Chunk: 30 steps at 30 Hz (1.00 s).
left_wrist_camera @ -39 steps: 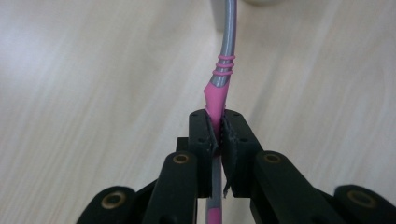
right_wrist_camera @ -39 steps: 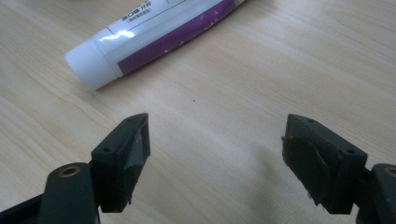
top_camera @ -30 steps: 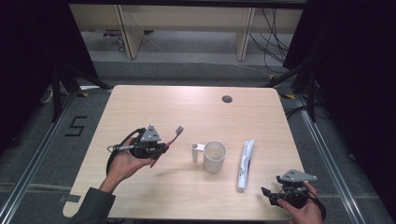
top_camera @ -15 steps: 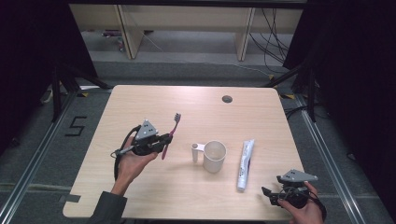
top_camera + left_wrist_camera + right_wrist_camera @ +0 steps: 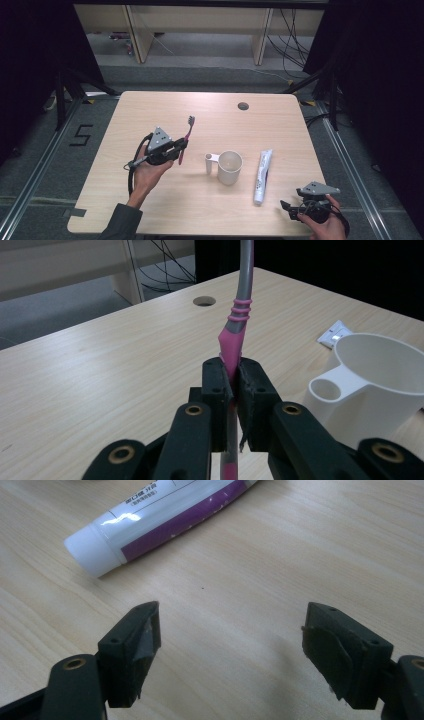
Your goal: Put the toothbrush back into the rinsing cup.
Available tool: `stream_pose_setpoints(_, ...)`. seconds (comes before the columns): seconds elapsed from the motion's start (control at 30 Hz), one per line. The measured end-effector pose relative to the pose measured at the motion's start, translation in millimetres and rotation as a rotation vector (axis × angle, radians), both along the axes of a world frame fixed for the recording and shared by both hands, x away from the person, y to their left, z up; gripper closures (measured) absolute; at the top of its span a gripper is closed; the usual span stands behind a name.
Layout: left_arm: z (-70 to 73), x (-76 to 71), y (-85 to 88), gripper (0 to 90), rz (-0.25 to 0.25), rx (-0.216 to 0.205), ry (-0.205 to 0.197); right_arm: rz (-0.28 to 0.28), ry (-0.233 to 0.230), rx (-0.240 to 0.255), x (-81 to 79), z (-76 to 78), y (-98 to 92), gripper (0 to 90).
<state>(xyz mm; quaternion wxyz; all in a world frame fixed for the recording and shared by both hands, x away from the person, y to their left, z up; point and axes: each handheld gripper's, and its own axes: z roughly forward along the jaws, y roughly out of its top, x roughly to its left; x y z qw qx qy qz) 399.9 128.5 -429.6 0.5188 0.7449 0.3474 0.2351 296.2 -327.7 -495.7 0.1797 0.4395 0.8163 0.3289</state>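
Observation:
A pink and grey toothbrush [image 5: 186,139] is held off the table, tilted with its bristle head up and away; my left gripper [image 5: 177,149] is shut on its pink handle [image 5: 231,347]. A white cup [image 5: 229,167] with a side handle stands at mid table, just right of that gripper, and appears as the cup [image 5: 380,385] in the left gripper view. A white and purple toothpaste tube [image 5: 261,175] lies flat right of the cup, cap toward the front edge. My right gripper [image 5: 290,207] rests open near the front right corner, its jaws wide apart just short of the tube's cap [image 5: 92,550].
The light wooden table [image 5: 150,110] has a round cable hole [image 5: 243,106] near its far edge. Shelving legs and cables stand on the grey floor beyond. Bare tabletop lies to the left and at the back.
My left gripper has lifted the toothbrush and swung it more upright while shifting right toward the cup. The right gripper has stayed put.

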Motion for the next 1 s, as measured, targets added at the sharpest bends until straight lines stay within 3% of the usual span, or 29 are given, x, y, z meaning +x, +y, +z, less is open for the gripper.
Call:
stream_pose_setpoints(0.03, 1.3, -0.4, -1.5, 82.7, -0.002, -0.007, -0.003, -0.023, 0.022, 0.006, -1.8, 1.2, 1.1, 24.2)
stream_pose_setpoints(0.23, 7.5, -2.2, -10.2, 82.6, -0.015, -0.035, -0.050, -0.010, 0.010, -0.012, -1.2, 0.7, -0.3, 24.2)
stream_pose_setpoints(0.27, 9.9, -2.6, -13.8, 82.6, -0.023, -0.059, -0.062, -0.024, 0.019, 0.007, -2.0, 1.4, 0.9, 24.2)
stream_pose_setpoints(0.5, 15.2, -3.9, -24.1, 82.6, -0.047, -0.081, -0.097, -0.008, 0.003, -0.009, -1.2, 0.4, -0.4, 24.2)
stream_pose_setpoints(0.87, 23.9, -3.6, -35.8, 82.6, -0.067, -0.110, -0.119, -0.017, 0.023, 0.015, -2.2, -0.3, 1.2, 24.2)
stream_pose_setpoints(1.0, 29.3, -5.8, -41.9, 82.6, -0.077, -0.136, -0.133, -0.015, 0.015, -0.002, -1.9, 0.0, 0.1, 24.2)
